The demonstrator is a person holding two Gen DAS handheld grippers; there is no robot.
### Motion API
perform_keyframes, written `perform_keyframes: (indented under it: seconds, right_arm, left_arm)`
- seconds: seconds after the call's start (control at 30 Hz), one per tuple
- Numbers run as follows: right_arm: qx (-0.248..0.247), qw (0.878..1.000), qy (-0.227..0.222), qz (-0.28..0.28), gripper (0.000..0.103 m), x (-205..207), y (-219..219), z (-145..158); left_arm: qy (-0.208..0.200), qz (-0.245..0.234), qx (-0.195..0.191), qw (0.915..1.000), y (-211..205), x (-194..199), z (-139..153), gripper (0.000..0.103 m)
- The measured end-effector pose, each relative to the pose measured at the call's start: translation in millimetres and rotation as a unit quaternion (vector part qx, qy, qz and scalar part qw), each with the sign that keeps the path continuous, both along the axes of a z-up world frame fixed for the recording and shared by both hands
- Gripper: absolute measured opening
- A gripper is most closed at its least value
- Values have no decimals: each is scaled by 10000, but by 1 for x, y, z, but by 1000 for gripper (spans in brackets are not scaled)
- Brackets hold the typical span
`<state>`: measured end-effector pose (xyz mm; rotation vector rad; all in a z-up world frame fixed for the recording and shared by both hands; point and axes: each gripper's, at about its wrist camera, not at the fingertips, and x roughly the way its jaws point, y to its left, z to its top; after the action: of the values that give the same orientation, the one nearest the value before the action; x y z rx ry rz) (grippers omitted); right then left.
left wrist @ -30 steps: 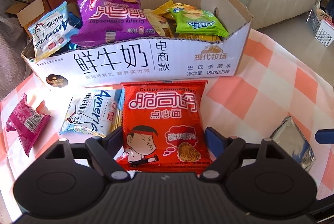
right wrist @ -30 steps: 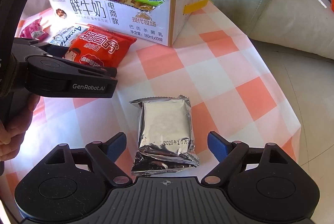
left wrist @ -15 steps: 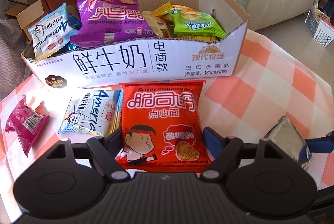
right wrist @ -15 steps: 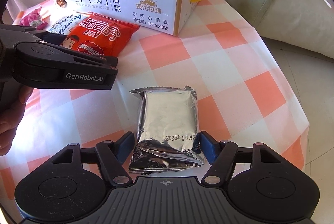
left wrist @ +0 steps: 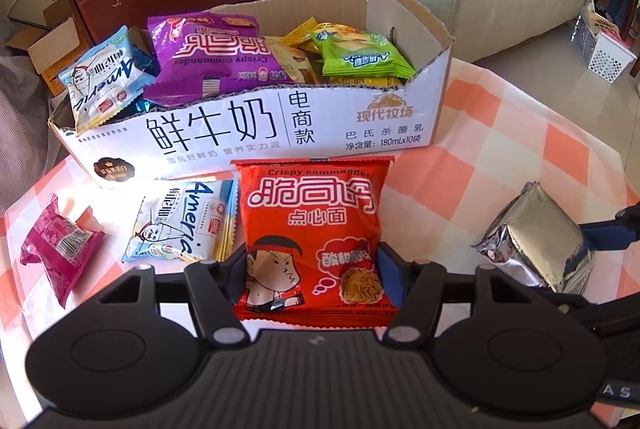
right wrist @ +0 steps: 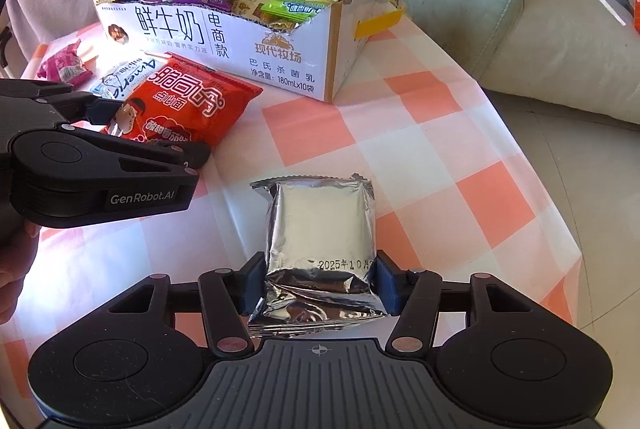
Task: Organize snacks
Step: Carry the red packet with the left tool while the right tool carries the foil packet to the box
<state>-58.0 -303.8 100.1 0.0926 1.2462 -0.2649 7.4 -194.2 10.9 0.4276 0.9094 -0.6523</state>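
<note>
Red and silver are the two packets in play on the checked tablecloth (right wrist: 432, 133). The left gripper (left wrist: 312, 269) has just been closing its jaws on the red noodle packet (left wrist: 316, 229), which lies flat just in front of the cardboard box (left wrist: 256, 133); both pads now press on its lower sides. The right gripper (right wrist: 318, 285) has likewise just been closing on the silver foil packet (right wrist: 320, 229), lying well apart from the box toward the table's near edge, and its pads now pinch the bag's lower part, which crinkles between them.

Both bags are puffy and slick, so I'd judge the hold wants to be firm enough not to slide off yet gentle enough not to crush what's inside. Lifting straight up before carrying should keep the red packet from dragging the blue-and-white packet (left wrist: 180, 221) just beside it. The box already looks heaped with a purple packet (left wrist: 212, 57) and a green one (left wrist: 360, 57), so each new bag probably needs a gap or the top of the pile, lowered rather than dropped.
</note>
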Motion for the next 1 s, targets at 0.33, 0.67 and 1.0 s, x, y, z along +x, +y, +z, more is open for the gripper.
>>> perform_keyframes:
  seconds: [0.33,0.67,1.0]
  right_arm:
    - [-156,9986,-463,-225,55,7,-3,26]
    - [-193,9962,-833,-166,55,27,11,48]
    - [-124,9893,-1401,-376,55,46,18,79]
  left_arm:
    - [-211,44,-164,9996,18,2,22,63]
    - [-359,104,-203,9991,31,6,32,63]
    - [-628,359,-542,9959,54,25,65,63]
